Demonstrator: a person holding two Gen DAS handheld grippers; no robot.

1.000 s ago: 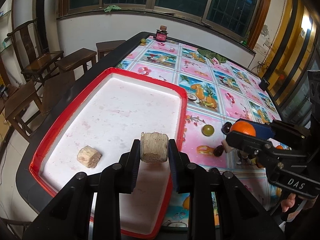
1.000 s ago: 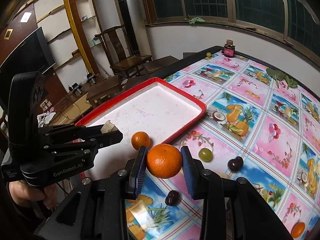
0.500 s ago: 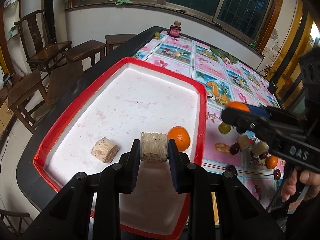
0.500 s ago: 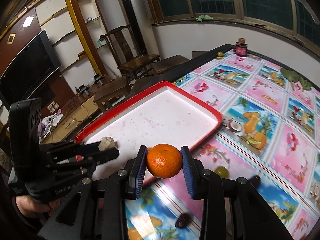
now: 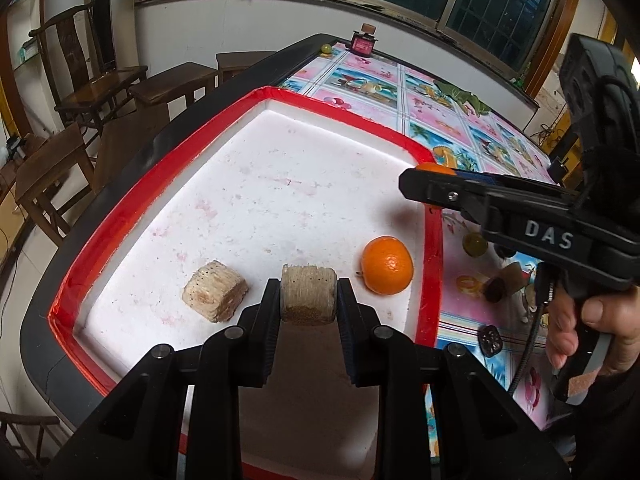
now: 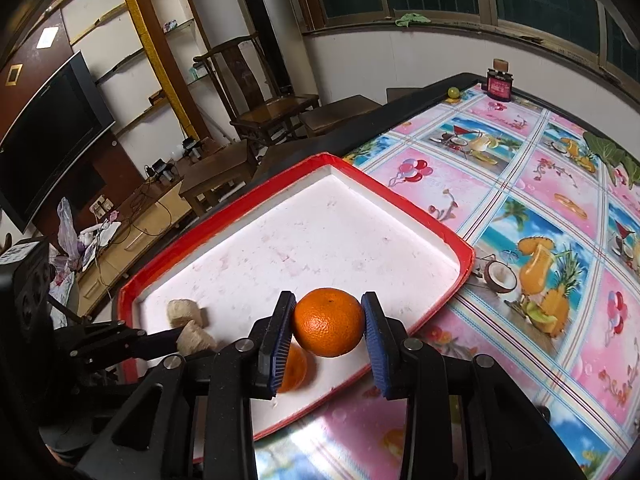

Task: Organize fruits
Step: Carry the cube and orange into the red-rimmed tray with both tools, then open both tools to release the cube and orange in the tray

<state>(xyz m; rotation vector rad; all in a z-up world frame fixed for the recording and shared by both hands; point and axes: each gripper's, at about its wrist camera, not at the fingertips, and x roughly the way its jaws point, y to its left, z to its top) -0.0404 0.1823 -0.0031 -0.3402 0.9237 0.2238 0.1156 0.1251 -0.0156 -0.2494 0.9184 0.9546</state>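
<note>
My left gripper is shut on a tan fibrous cylinder and holds it low over the near part of the red-rimmed white tray. A second tan block and a small orange lie in the tray. My right gripper is shut on a larger orange above the tray's right side; it shows in the left wrist view. The small orange sits partly hidden under the right gripper.
On the fruit-print tablecloth right of the tray lie a green grape, dark fruits and a tan piece. A small jar and a green ball stand at the far corner. Chairs and stools stand left of the table.
Both grippers have moved forward and left over the tray. The right gripper has carried the large orange from above the tablecloth to above the tray. The small orange now lies inside the tray.
</note>
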